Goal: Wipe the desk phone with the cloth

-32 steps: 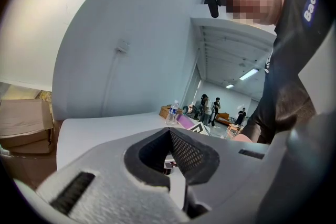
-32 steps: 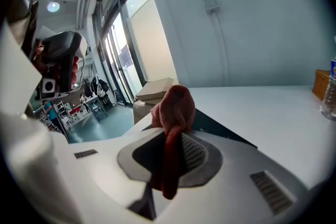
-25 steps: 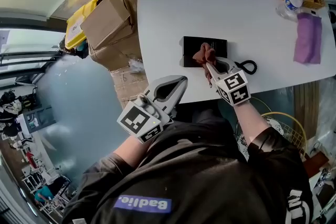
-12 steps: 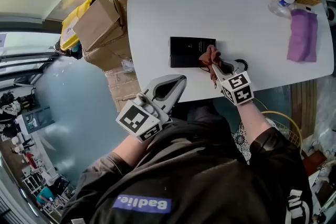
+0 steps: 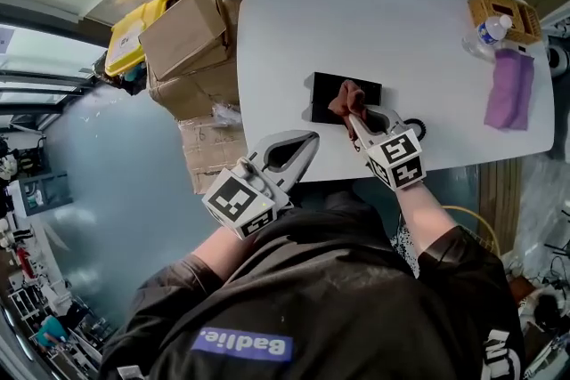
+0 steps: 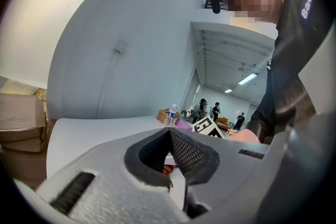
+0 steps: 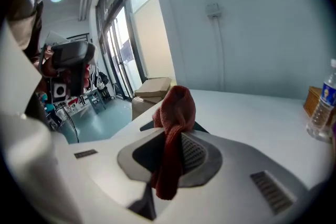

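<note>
The cloth [image 5: 346, 94] is clamped in the right gripper [image 5: 353, 115] on the desk phone [image 5: 323, 90], so wiping is judged under way; the left gripper [image 5: 310, 139] is closed, empty.

The grey left tool [image 5: 303, 141] and right tool [image 5: 354, 117] bear black-and-white marker cubes [image 5: 398, 160]; the shirt [image 5: 338, 280] is dark.

A purple patch [image 5: 242, 344] on the dark shirt [image 5: 356, 280] reads "Badlie" (sleeve print illegible)

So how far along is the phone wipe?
Done: the right gripper has the cloth clamped. In hand: the cloth is over the middle of the desk phone. Left: cannot tell which parts are clean. The left gripper is shut, empty, by the table edge.
</note>
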Available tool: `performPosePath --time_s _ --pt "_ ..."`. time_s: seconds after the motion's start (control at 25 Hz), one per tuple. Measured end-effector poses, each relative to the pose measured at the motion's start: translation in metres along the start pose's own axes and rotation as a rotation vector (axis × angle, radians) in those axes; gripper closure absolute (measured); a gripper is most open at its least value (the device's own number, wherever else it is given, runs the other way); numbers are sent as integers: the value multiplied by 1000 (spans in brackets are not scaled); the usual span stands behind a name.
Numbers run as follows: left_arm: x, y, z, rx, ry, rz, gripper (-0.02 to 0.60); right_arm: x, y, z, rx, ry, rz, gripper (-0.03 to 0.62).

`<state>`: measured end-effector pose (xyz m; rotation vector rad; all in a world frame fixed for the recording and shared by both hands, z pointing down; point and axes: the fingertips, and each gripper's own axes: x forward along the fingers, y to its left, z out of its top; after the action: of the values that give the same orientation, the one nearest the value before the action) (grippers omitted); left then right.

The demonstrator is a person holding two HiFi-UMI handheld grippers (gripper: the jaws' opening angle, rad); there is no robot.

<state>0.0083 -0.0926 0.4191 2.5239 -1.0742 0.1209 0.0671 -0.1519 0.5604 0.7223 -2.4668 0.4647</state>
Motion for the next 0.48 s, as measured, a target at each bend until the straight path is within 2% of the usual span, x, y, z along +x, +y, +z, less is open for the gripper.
performPosePath --time_s 0.24,0.48 --pt "-45 33 8 -6 -26 16 572 36 30 64 -72 -27 -1 525" --pt "-78 64 21 -22 -66 62 572 81 32 100 -134 5 -1 525"
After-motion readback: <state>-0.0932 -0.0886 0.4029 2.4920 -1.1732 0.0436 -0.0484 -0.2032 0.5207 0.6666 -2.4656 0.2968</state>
